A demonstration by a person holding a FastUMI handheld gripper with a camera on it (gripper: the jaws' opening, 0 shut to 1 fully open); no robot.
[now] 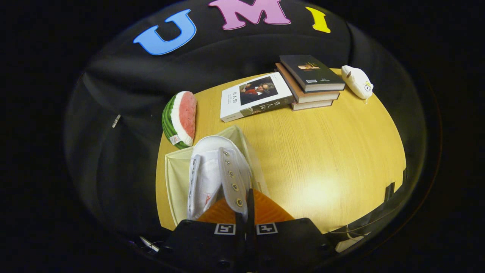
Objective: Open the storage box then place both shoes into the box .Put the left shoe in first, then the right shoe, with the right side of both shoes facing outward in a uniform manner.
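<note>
Currently we've got the gripper point(246, 212) clamped together on the eyelet edge of a white shoe point(212, 170), held over the open storage box point(174, 170) on the table point(322, 151), so the box is open, though this shoe isn't released.

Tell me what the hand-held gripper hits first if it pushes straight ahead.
The hand-held gripper, closed on the white shoe, would probably drive it into the storage box below. The watermelon toy lies beyond; depth is unclear.
</note>
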